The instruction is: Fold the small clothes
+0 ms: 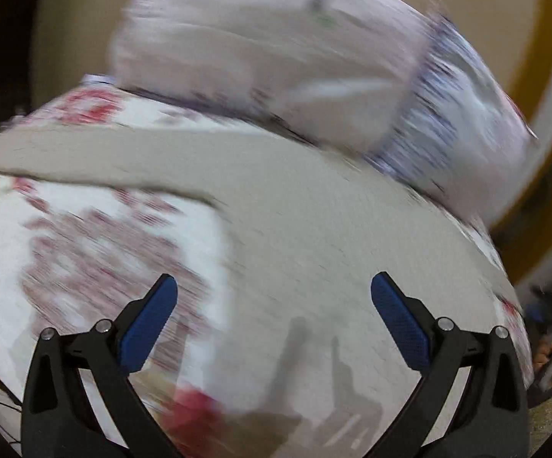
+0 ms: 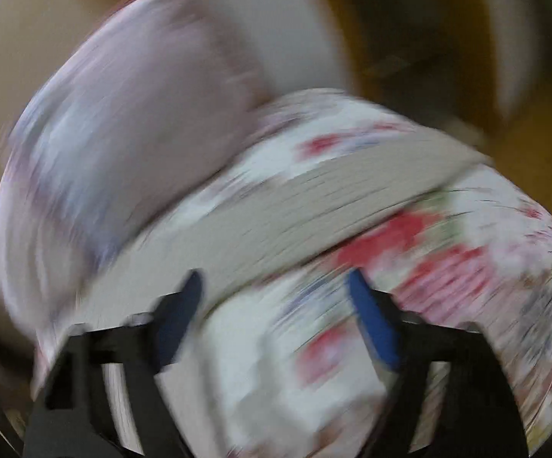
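Observation:
Both views are motion-blurred. A beige-grey garment (image 1: 314, 229) lies spread on a floral bedsheet (image 1: 85, 236), with one long strip reaching to the left. My left gripper (image 1: 274, 286) is open and empty, hovering over the garment's near part. In the right wrist view the same beige garment (image 2: 314, 206) crosses the sheet (image 2: 467, 267) as a band. My right gripper (image 2: 276, 286) is open with nothing between its blue pads, above the sheet just in front of the garment.
A pale lilac pillow (image 1: 276, 57) lies at the far side of the bed; it also shows in the right wrist view (image 2: 123, 133). Yellow-brown wall or furniture (image 1: 543, 76) stands beyond. A hand with the other gripper (image 1: 551, 343) shows at the right edge.

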`<state>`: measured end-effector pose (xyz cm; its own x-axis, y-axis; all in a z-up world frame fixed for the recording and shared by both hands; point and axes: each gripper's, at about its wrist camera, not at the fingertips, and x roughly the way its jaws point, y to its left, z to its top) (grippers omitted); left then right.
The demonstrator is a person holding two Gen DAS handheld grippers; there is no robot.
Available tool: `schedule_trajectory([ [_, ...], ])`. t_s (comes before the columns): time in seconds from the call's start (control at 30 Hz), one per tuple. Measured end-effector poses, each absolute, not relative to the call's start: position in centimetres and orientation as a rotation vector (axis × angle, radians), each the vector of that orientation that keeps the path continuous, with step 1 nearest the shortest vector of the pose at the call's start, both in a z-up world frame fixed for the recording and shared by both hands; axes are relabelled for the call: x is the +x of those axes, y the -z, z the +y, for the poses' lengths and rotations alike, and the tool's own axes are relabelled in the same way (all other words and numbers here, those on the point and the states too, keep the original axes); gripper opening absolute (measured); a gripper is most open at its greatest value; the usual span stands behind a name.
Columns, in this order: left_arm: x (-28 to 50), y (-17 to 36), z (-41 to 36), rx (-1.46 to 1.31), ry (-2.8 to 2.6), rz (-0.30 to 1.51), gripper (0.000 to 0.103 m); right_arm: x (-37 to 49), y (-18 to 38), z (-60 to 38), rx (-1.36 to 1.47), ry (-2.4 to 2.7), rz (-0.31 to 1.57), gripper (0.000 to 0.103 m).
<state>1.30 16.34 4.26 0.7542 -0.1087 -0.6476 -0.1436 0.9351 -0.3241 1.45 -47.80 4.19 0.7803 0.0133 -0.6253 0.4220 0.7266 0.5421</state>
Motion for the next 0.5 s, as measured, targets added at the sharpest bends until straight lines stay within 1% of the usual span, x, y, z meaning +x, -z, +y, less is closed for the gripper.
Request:
schedule_trajectory([
  [0.03,1.6,-4.2,17.3,-0.363,-0.041,0.723,0.101,1.8,-3.3,-50.7,0.812,0.284,0.647,0.055],
  [0.07,2.1,-3.9,18.8,-0.346,-0.071,0.729,0.101,2.0,-2.5,-52.5,0.867,0.311,0.649,0.049],
  [0.1,2.3,-3.7,19.5,-0.333,-0.094,0.734,0.101,2.3,-1.7,-54.4,0.924,0.342,0.654,0.046],
  [0.17,2.8,-3.3,21.3,-0.307,-0.182,0.749,0.101,2.6,0.2,-57.6,1.034,0.395,0.65,0.046],
  [0.2,2.9,-3.1,22.4,-0.312,-0.216,0.751,0.101,2.7,0.6,-58.1,1.055,0.414,0.649,0.044],
  [0.23,3.0,-2.9,23.7,-0.329,-0.251,0.752,0.101,2.8,0.9,-58.4,1.066,0.426,0.645,0.038],
  [0.27,3.2,-2.7,24.7,-0.349,-0.268,0.75,0.101,2.9,1.2,-58.7,1.079,0.438,0.621,0.037],
  [0.3,3.4,-2.7,25.4,-0.367,-0.275,0.745,0.101,3.0,1.3,-58.7,1.077,0.451,0.61,0.035],
  [0.37,3.1,-2.5,27.3,-0.423,-0.276,0.71,0.101,4.3,1.5,-59.1,1.041,0.474,0.613,0.016],
  [0.4,2.9,-2.4,27.9,-0.432,-0.278,0.693,0.101,4.7,1.5,-59.6,1.02,0.483,0.626,0.01],
  [0.43,2.9,-2.4,28.3,-0.435,-0.289,0.682,0.101,5.1,1.3,-59.4,0.987,0.495,0.632,0.009],
  [0.5,3.3,-2.4,29.4,-0.434,-0.319,0.689,0.101,5.8,-1.2,-57.2,0.844,0.515,0.583,0.009],
])
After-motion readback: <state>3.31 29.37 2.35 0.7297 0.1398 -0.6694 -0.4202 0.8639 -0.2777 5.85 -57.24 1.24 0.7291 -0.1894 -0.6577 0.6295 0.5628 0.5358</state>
